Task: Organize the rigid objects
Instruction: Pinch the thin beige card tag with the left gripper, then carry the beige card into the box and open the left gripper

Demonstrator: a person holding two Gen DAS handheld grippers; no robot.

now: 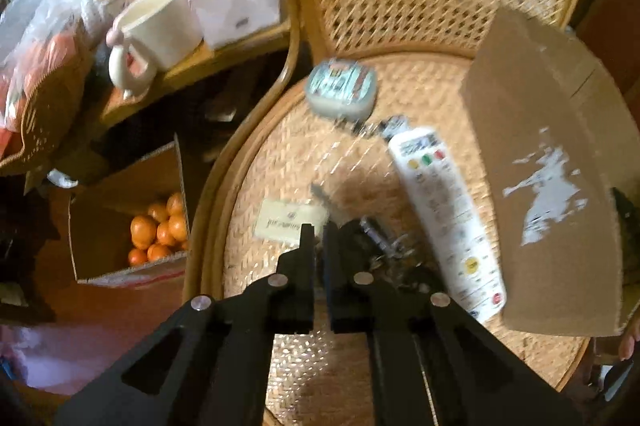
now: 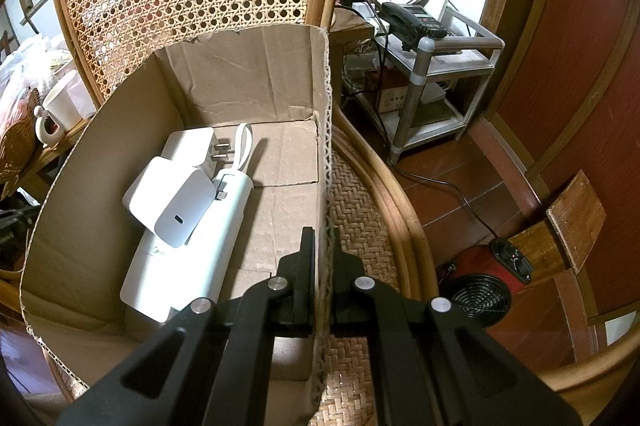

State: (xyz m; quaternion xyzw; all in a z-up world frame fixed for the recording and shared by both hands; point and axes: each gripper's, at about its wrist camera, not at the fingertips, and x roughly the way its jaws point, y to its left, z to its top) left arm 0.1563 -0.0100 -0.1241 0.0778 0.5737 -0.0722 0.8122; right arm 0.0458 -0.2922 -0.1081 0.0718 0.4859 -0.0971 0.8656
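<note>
The right gripper (image 2: 323,254) is clamped on the side wall of the box (image 2: 256,74), one finger inside and one outside, which looks meant to keep the open carton steady on the chair (image 2: 368,210) while things go in. Already inside lie a long white unit (image 2: 188,258) and two chargers (image 2: 172,202), one resting on top of it and the other just behind. The left gripper (image 1: 318,238) hangs low over the seat with its fingers drawn nearly together on something small and dark; the view is blurred, so I cannot tell whether it truly grips it. Near its tips is a tangle of metal bits (image 1: 384,242), perhaps keys, and a small card (image 1: 290,220) lies flat just to the left. The remote (image 1: 448,218) rests against the outside of the box, and a round-cornered tin (image 1: 342,90) sits farther back on the seat, so several pieces are not yet packed
</note>
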